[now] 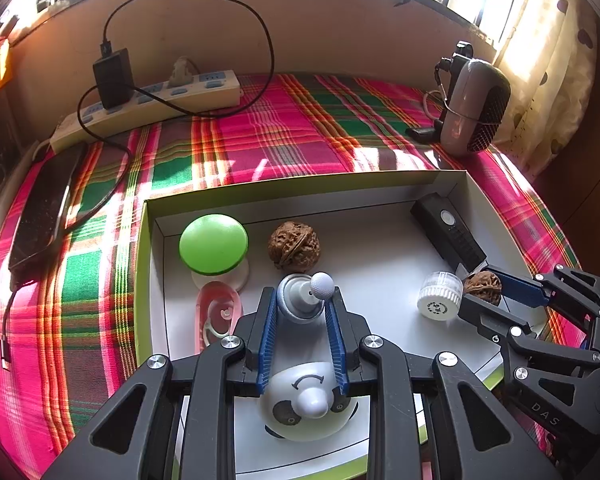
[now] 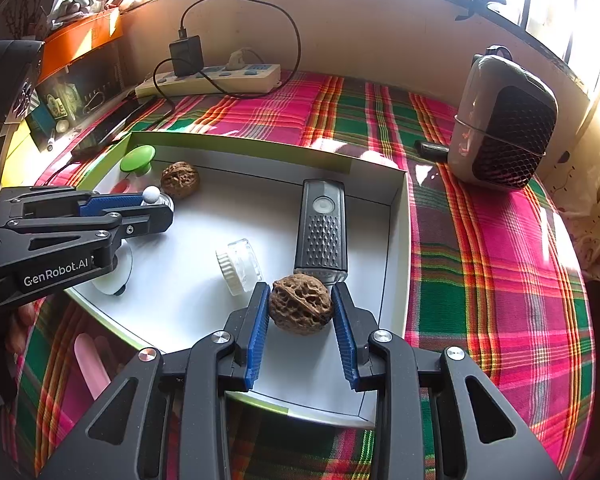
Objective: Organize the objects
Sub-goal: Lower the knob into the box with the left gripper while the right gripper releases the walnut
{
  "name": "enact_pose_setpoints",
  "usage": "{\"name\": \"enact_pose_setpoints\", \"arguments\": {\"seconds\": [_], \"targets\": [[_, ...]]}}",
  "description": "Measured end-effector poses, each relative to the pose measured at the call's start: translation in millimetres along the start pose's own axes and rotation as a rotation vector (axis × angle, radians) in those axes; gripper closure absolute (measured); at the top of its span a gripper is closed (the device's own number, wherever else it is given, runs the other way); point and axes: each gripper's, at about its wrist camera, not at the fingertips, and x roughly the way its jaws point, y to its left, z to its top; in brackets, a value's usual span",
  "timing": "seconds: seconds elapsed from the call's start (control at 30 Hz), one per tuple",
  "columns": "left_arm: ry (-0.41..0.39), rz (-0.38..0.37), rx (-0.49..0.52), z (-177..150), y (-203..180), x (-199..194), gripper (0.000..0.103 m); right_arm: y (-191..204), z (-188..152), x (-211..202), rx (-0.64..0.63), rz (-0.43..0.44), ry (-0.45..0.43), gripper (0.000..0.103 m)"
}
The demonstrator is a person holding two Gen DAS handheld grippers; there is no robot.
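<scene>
Box (image 2: 396, 216) on table's plaid cloth, nearly filled; left gripper (image 1: 302, 300) clamps panda toy (image 1: 304, 400) near its front wall; right gripper (image 2: 300, 300) brackets walnut (image 2: 300, 304) at front-right corner, contact unclear; release pending.

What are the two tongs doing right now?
Left tongs: closed on the panda-faced toy.
Right tongs: around a walnut, grip cannot be told.
</scene>
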Motion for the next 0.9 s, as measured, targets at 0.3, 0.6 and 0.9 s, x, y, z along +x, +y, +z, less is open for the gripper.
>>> {"name": "enact_pose_setpoints", "arguments": {"seconds": [0.3, 0.6, 0.9], "targets": [[0.001, 0.010, 0.004, -1, 2, 0, 0.073, -1, -1, -1, 0.006, -0.001, -0.002, 0.070], [-0.020, 0.012, 0.000, -2, 0, -9, 0.072, 0, -2, -6, 0.012, -0.001, -0.013, 0.059], [-0.045, 0.019, -0.009, -6, -1, -24, 0.072, 0, -4, -19, 0.029, -0.004, -0.038, 0.059]]}}
